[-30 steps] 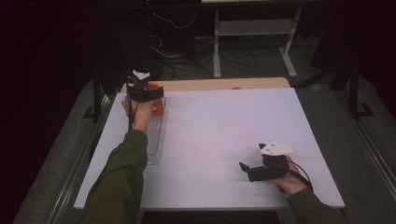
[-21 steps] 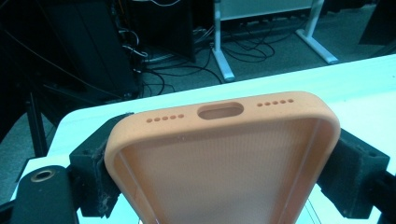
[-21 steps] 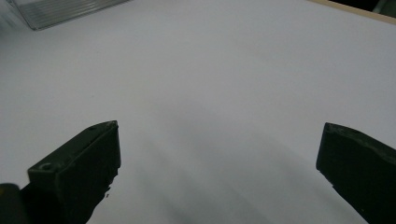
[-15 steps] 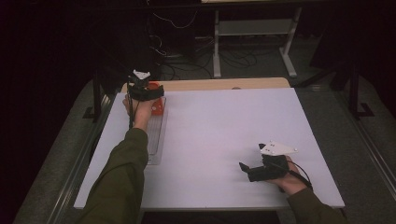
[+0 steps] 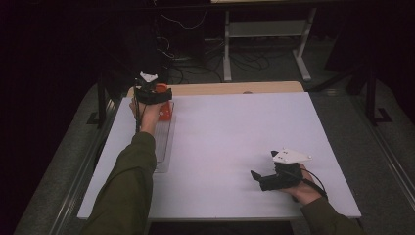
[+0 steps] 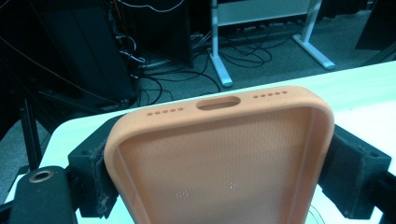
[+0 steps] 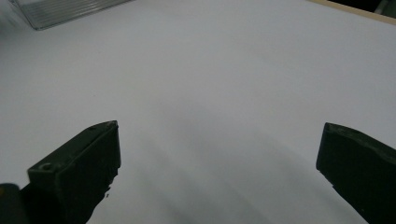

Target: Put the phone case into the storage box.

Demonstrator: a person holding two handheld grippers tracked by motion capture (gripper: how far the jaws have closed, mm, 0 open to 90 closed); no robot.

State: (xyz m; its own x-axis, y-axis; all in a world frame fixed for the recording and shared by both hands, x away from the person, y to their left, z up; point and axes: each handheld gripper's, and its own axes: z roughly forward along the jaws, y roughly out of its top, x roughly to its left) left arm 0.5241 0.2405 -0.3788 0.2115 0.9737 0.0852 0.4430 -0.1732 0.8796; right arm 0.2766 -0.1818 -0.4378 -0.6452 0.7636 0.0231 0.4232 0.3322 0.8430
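An orange phone case (image 6: 219,158) sits between the padded jaws of my left gripper (image 6: 224,163), its hollow inside facing the camera and its port cut-out at the far end. Both pads (image 6: 91,172) still touch its sides, though the jaws have just been opening a little. In the high view the left gripper (image 5: 154,93) holds the case (image 5: 164,111) over the table's far left corner. My right gripper (image 5: 259,178) rests low over the near right of the white table (image 5: 235,132). In its own view the right gripper (image 7: 219,158) is open, with bare table between its fingers.
A clear plastic tray (image 5: 164,147) lies along the table's left side under my left forearm; its ribbed corner (image 7: 60,11) shows far off in the right gripper view. Beyond the table's far edge stand cables and desk legs (image 6: 219,56).
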